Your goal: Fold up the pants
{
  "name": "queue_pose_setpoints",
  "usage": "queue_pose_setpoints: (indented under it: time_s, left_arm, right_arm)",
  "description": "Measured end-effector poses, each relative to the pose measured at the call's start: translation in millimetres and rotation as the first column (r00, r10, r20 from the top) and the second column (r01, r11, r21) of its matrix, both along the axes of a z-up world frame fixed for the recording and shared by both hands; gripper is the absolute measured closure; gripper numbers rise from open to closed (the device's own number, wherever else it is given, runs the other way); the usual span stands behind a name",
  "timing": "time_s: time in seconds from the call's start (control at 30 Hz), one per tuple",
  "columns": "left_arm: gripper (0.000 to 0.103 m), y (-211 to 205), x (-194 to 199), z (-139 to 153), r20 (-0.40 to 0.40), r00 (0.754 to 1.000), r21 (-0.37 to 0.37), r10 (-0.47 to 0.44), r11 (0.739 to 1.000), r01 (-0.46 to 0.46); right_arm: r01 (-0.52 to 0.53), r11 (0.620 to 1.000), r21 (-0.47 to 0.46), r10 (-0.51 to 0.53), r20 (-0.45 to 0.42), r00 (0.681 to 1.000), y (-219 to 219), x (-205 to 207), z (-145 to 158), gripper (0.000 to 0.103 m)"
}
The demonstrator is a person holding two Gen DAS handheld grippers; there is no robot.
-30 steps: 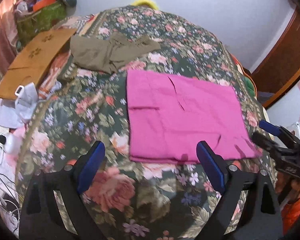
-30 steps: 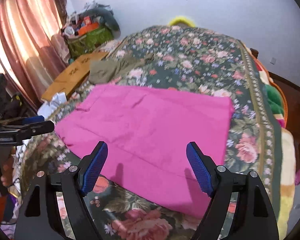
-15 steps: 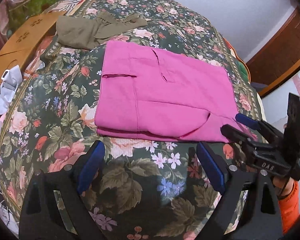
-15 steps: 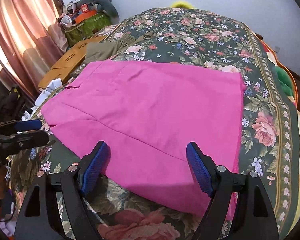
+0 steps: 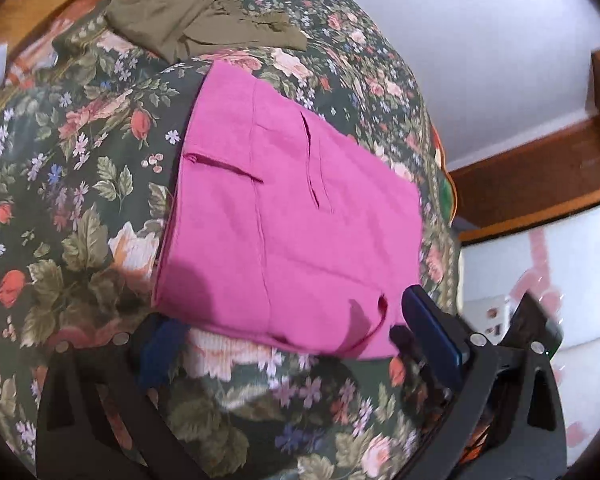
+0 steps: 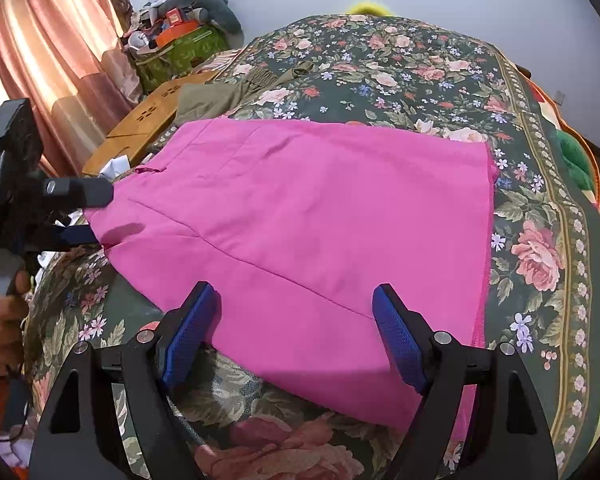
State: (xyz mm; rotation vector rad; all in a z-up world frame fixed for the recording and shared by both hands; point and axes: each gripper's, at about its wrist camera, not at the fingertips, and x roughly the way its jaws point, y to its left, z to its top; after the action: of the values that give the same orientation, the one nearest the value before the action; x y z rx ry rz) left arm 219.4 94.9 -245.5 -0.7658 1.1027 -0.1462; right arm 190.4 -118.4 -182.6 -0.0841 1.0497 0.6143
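The pink pants (image 5: 292,220) lie folded in a flat rectangle on the floral bedspread (image 5: 80,184); they also show in the right wrist view (image 6: 320,232). My left gripper (image 5: 296,344) is open, low over the near edge of the pants, one finger at each side of that edge. My right gripper (image 6: 294,332) is open over the opposite near edge, its fingers above the fabric. The left gripper also shows in the right wrist view (image 6: 88,216) at the pants' left corner.
An olive-green garment (image 5: 188,24) lies crumpled at the far side of the bed. A wooden board (image 6: 152,120) and a green bag of clutter (image 6: 180,52) stand by the curtain. A wooden door frame (image 5: 540,184) is to the right.
Both grippers have moved forward and down to the near edges of the pants. The pants lie as before.
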Motion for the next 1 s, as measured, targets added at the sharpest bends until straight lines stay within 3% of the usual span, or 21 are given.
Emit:
queue_pose_setpoints:
  time_s: [0.03, 0.1, 0.2, 0.3, 0.37, 0.47, 0.5, 0.57, 0.63, 0.8, 0.9, 1.0]
  left_arm:
    - [0.009, 2, 2, 0, -0.004, 1.000, 0.004, 0.014, 1.000, -0.014]
    - [0.036, 3, 3, 1, -0.014, 0.999, 0.052, 0.032, 0.998, -0.031]
    - [0.067, 4, 1, 2, -0.014, 0.998, 0.152, 0.068, 0.986, -0.065]
    - [0.074, 5, -6, 2, 0.018, 0.997, 0.178, 0.077, 0.981, -0.079]
    - [0.075, 3, -11, 8, 0.040, 0.996, 0.235, 0.075, 0.968, -0.082]
    - [0.078, -5, -17, 24, 0.091, 0.994, 0.399, 0.052, 0.913, -0.085]
    - [0.078, -8, -20, 30, 0.112, 0.993, 0.462, 0.042, 0.882, -0.090]
    - [0.079, -16, -25, 44, 0.151, 0.988, 0.610, 0.013, 0.785, -0.104]
    - [0.079, -21, -26, 50, 0.165, 0.986, 0.691, -0.012, 0.715, -0.107]
    - [0.080, -32, -26, 63, 0.199, 0.977, 0.783, -0.071, 0.612, -0.116]
    - [0.081, -44, -25, 77, 0.238, 0.966, 0.791, -0.105, 0.598, -0.130]
    - [0.082, -56, -22, 97, 0.285, 0.947, 0.772, -0.149, 0.621, -0.135]
  right_arm:
    - [0.000, 1.000, 0.001, 0.000, -0.001, 1.000, 0, 0, 0, 0.025]
    - [0.001, 1.000, 0.004, -0.001, -0.004, 1.000, 0, 0, 0, 0.025]
    - [0.005, 1.000, 0.011, -0.005, -0.010, 1.000, -1, 1, 0, 0.025]
    - [0.018, 0.999, 0.033, -0.017, -0.031, 0.999, -4, 2, 0, 0.024]
    - [0.032, 0.998, 0.054, -0.029, -0.046, 0.998, -8, 1, -1, 0.023]
    - [0.044, 0.997, 0.068, -0.040, -0.056, 0.998, -13, -2, 0, 0.023]
    - [0.042, 0.997, 0.068, -0.038, -0.051, 0.998, -15, -3, 1, 0.023]
    - [0.038, 0.997, 0.065, -0.035, -0.042, 0.999, -18, -7, 2, 0.023]
    - [0.040, 0.997, 0.065, -0.037, -0.043, 0.998, -21, -8, 2, 0.023]
    - [0.064, 0.995, 0.071, -0.061, -0.046, 0.997, -30, -12, 1, 0.023]
    - [0.071, 0.995, 0.068, -0.067, -0.047, 0.997, -34, -14, 1, 0.023]
    - [0.082, 0.994, 0.066, -0.078, -0.051, 0.996, -37, -15, 1, 0.023]
